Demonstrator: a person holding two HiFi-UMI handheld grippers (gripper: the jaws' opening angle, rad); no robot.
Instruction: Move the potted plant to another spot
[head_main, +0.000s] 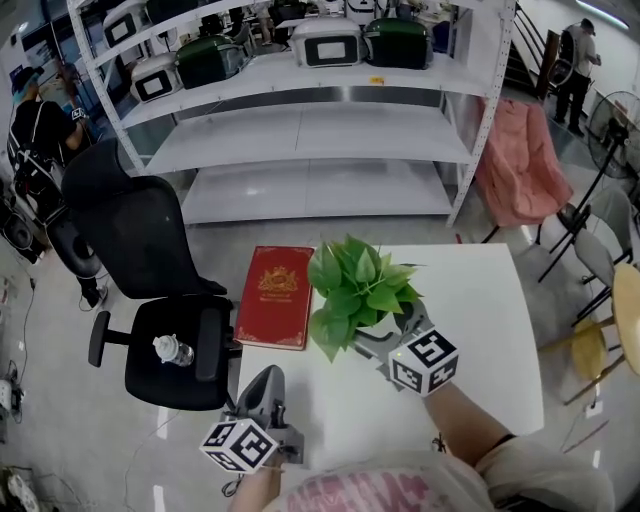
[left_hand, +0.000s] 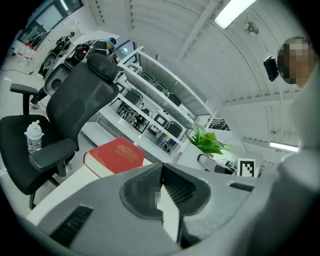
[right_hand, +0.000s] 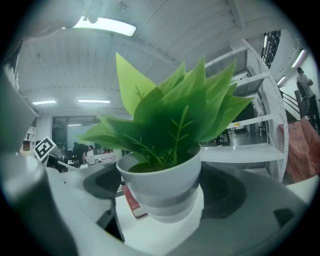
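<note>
Potted plant (head_main: 355, 290): broad, pointed green leaves in a smooth, round white pot with a stepped wall. It is near the middle of the matte white tabletop (head_main: 475, 330), just right of a red hardcover book (head_main: 275, 296) with gold embossing. The right claw (head_main: 378, 335) clamps the pot's sides. From above, leaves hide the pot. Whether its base touches the tabletop is unclear. The left claw (head_main: 266, 384) is closed and empty at the near edge.
</note>
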